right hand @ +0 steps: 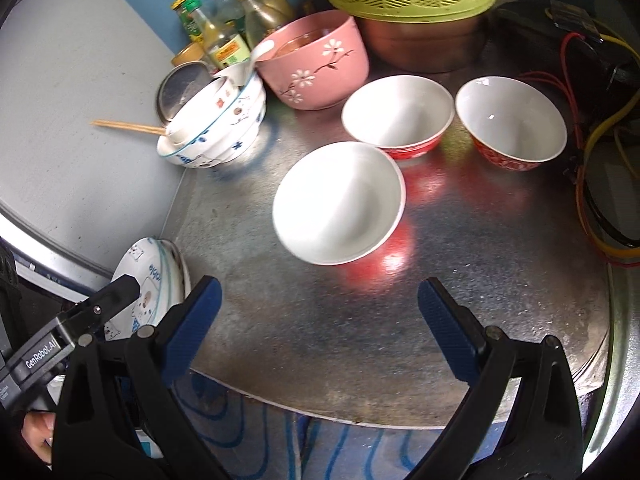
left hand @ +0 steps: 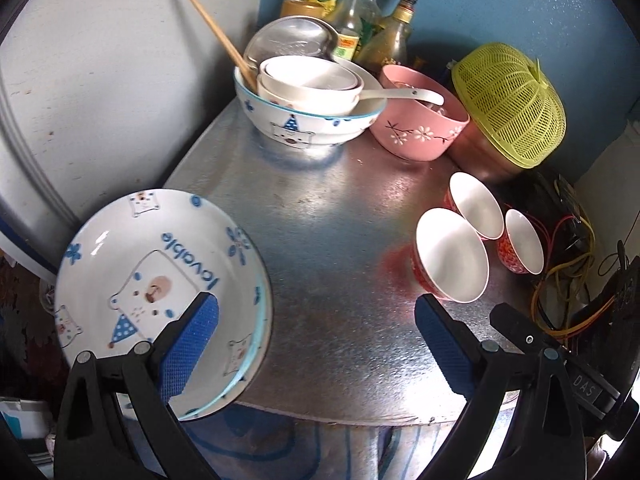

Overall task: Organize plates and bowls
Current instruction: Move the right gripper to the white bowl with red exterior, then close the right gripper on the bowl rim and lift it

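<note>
A white plate with a blue bear print stands at the metal table's front left corner, partly over the edge; it also shows in the right wrist view. My left gripper is open, its left finger in front of the plate's rim. Three red bowls with white insides sit on the table. My right gripper is open and empty, just short of the nearest red bowl. A stack of white bowls with chopsticks and a pink flowered bowl stand at the back.
Several bottles and a glass lid stand against the blue wall. A yellow-green basket covers a copper bowl at the back right. Wires lie at the right edge. A grey panel rises on the left.
</note>
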